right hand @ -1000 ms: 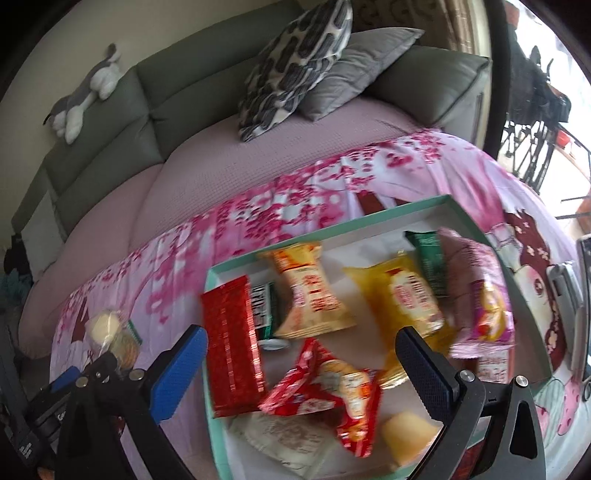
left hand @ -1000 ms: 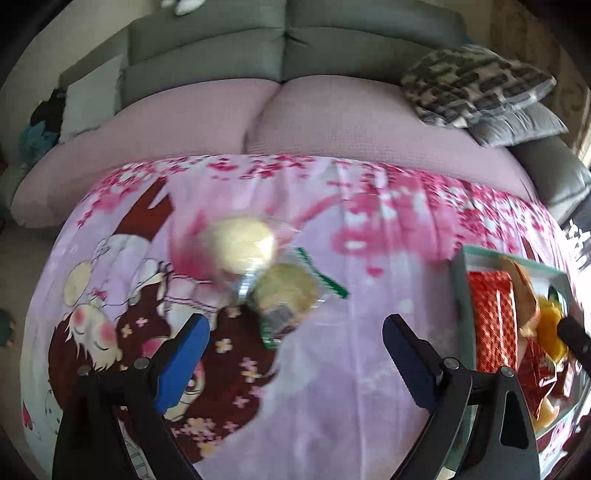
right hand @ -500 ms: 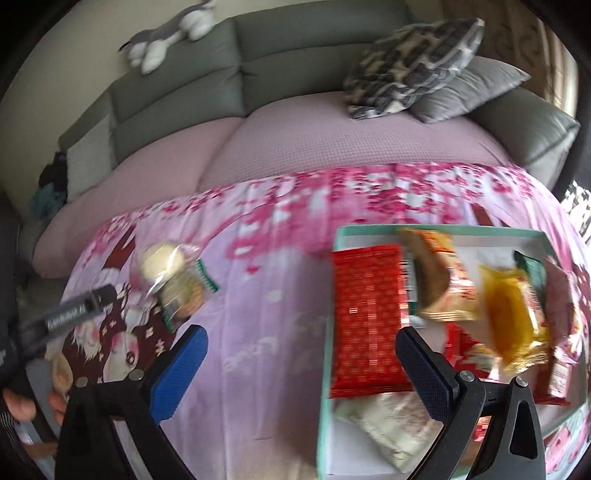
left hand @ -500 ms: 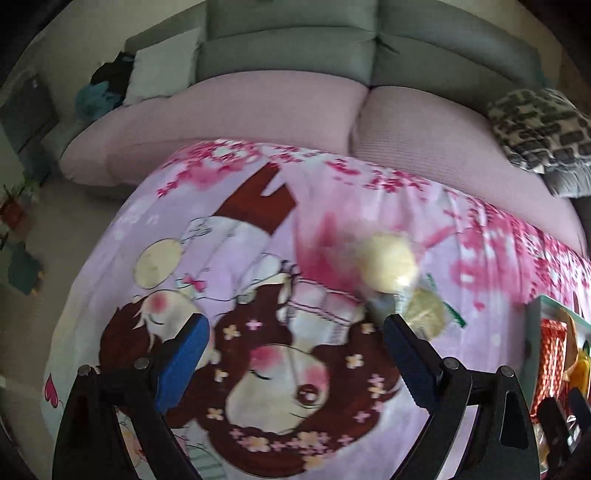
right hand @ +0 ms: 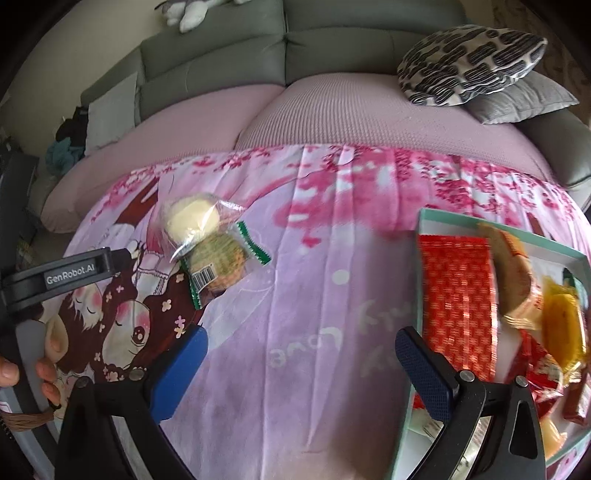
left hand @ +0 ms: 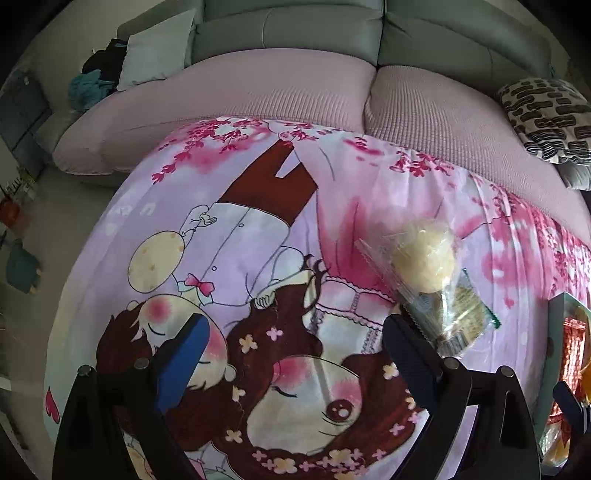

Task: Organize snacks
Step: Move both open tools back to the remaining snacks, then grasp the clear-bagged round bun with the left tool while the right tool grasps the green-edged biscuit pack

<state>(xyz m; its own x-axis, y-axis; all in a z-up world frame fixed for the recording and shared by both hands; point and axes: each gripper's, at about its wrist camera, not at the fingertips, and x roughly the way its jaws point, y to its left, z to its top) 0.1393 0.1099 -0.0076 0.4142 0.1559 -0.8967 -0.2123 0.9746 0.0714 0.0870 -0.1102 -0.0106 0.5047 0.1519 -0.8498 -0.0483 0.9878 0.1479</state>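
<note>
Mostly sorted, several bright snack packets [right hand: 456, 295] fill the teal-rimmed white tray [right hand: 419, 258], while two clear-wrapped round pastries [right hand: 207, 240] lie on the pink cartoon blanket [right hand: 314, 295] well left of it, both grippers [left hand: 295, 354] [right hand: 301, 354] spread wide and empty.

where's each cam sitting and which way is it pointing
Left wrist: on the left claw, angled down at the cartoon blanket toward the sofa; both fingers show, open.
Right wrist: on the right claw, facing the same sofa, snack tray at right; its open fingers and the person's left hand show.
Shared: the two wrapped cakes, patterned pillow.
</note>
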